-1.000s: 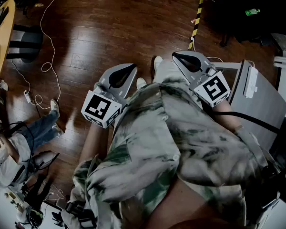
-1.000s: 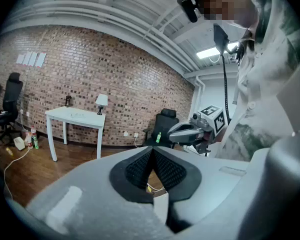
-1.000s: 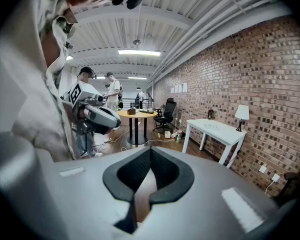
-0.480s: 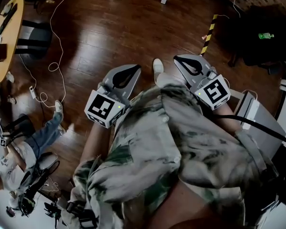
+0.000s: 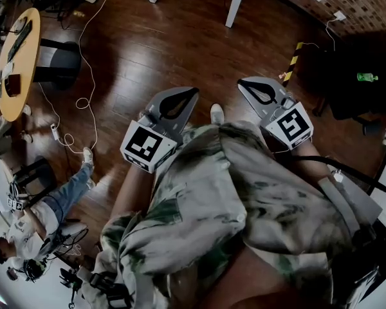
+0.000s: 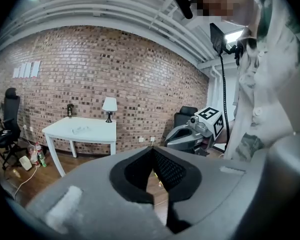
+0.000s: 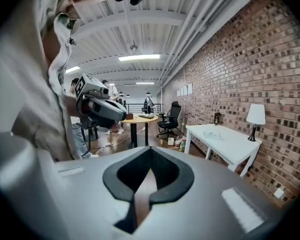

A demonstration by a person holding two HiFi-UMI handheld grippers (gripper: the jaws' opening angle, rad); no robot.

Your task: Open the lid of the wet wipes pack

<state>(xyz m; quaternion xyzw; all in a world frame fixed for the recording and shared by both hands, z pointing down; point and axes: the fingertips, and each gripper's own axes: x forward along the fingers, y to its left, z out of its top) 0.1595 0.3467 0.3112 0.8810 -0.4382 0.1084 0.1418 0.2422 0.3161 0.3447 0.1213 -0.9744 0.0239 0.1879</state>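
No wet wipes pack can be made out for certain. A small pale flat thing (image 6: 81, 130) (image 7: 213, 132) lies on a white table (image 6: 100, 133) (image 7: 232, 146) by the brick wall, too small to identify. I hold both grippers at chest height over the wooden floor. My left gripper (image 5: 192, 93) (image 6: 152, 151) is shut, its tips meeting with nothing between them. My right gripper (image 5: 242, 82) (image 7: 150, 151) is shut and empty too. Each gripper shows in the other's view: the right gripper (image 6: 190, 134) and the left gripper (image 7: 100, 106).
A lamp (image 6: 109, 105) (image 7: 255, 115) stands on the white table, whose legs (image 5: 238, 2) show at the top of the head view. A round wooden table (image 5: 16, 56), cables (image 5: 83, 102), a seated person (image 5: 51, 201) and a striped strip (image 5: 291, 62) surround me.
The head view has swung forward, so the white table's legs and the brick wall have come into view. Both grippers stay shut and held in front of my chest.
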